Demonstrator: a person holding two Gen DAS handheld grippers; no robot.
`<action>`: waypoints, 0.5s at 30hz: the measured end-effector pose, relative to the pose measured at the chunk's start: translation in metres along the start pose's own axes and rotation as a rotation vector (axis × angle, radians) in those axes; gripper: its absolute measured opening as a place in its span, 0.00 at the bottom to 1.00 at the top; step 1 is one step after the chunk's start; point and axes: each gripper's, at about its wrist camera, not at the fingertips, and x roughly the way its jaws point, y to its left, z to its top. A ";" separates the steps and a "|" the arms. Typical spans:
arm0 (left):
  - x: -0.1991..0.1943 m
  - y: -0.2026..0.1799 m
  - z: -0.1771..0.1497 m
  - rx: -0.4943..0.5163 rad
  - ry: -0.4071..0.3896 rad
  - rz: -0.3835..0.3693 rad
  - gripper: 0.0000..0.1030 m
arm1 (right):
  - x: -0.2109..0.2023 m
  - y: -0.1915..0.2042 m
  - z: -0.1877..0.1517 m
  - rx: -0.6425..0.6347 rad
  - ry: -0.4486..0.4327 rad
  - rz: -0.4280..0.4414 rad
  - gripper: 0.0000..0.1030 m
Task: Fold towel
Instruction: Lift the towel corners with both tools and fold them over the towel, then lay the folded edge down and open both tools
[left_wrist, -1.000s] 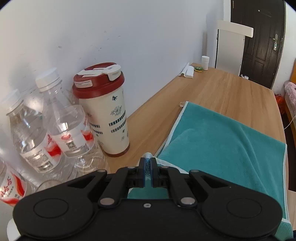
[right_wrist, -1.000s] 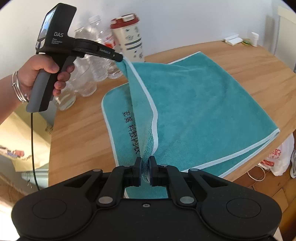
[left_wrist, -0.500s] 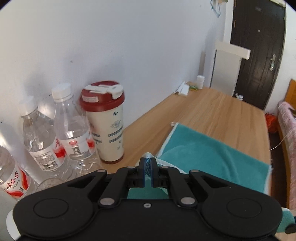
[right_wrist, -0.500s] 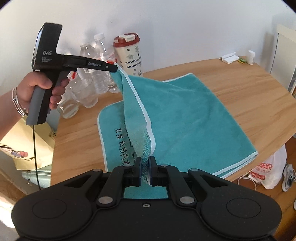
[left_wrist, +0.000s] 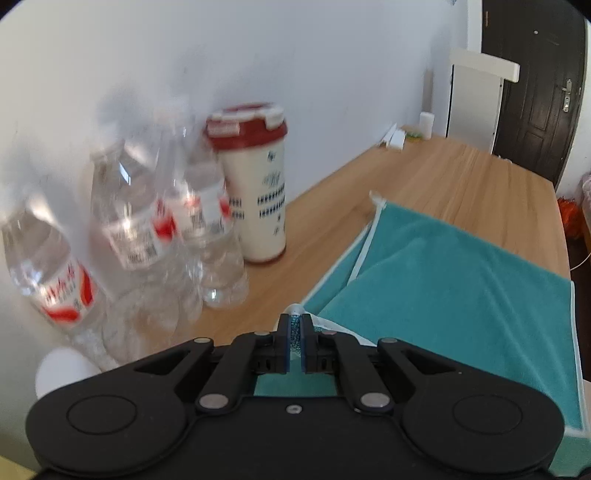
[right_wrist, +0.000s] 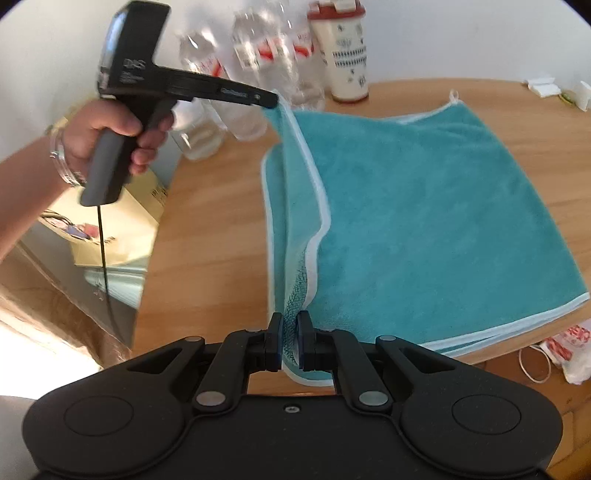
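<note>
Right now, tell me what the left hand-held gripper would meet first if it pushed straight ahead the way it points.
Probably the bare wooden table, with the towel just to its right. The left hand-held gripper, shut on a towel corner, points between the red-lidded cup and towel; depth is unclear.

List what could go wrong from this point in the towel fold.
1. The left gripper pinches only a thin bit of the towel hem; it could slip out mid-carry.
2. The water bottles and the cup stand close beside the left gripper; a swing could knock them over.
3. The towel's near edge already overhangs the table; dragging it could pull the lower layer off.
</note>
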 end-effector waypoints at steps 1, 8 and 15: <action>0.003 0.001 -0.004 0.001 0.011 0.010 0.04 | 0.004 -0.002 0.000 0.004 0.015 0.008 0.07; 0.017 0.007 -0.020 0.007 0.060 0.044 0.04 | 0.024 0.003 -0.005 -0.013 0.084 0.050 0.07; 0.030 0.017 -0.031 -0.034 0.117 0.087 0.12 | 0.034 0.005 -0.004 -0.033 0.123 0.116 0.39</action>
